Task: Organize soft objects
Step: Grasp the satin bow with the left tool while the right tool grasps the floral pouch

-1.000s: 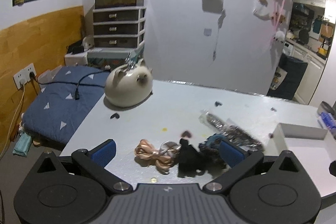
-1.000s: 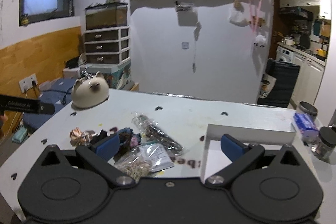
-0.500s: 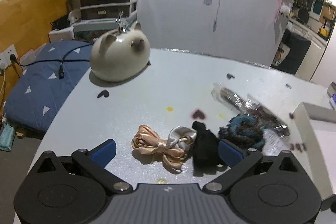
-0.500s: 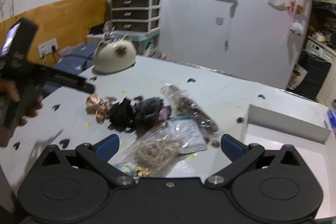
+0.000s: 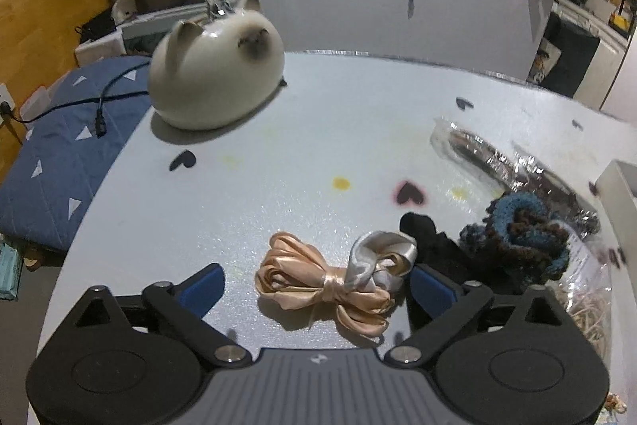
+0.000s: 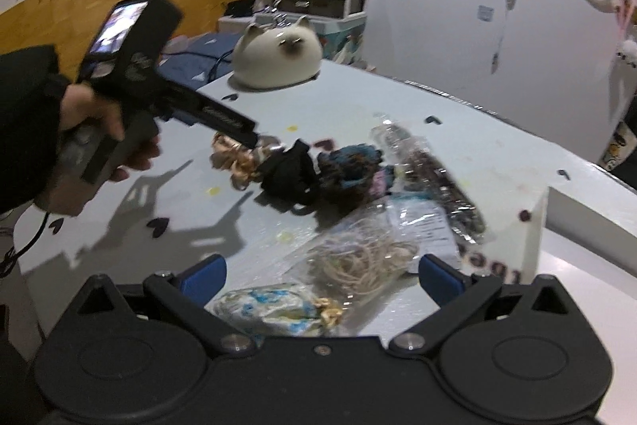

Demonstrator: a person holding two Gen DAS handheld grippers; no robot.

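A peach satin ribbon bow [image 5: 318,285] with a silver loop lies on the pale table, between the open fingers of my left gripper [image 5: 316,287]. A black cloth piece [image 5: 434,245] and a blue-brown knitted scrunchie [image 5: 517,234] lie just right of it. In the right wrist view the bow [image 6: 233,160], black cloth [image 6: 288,172] and scrunchie [image 6: 350,166] sit in a row. My right gripper [image 6: 322,275] is open over a clear bag of pale string [image 6: 366,257] and a blue-patterned fabric piece [image 6: 270,307]. The left gripper's body shows at left, over the bow.
A cream ceramic cat [image 5: 215,78] stands at the table's far left. A clear bag of dark items [image 5: 497,162] lies at right. A white open box [image 6: 557,249] sits at the right edge. A blue bed [image 5: 59,146] lies beyond the table's left edge.
Both grippers have moved down and forward toward the pile. The bow now lies between the left fingers. The right gripper has come closer over the bags.
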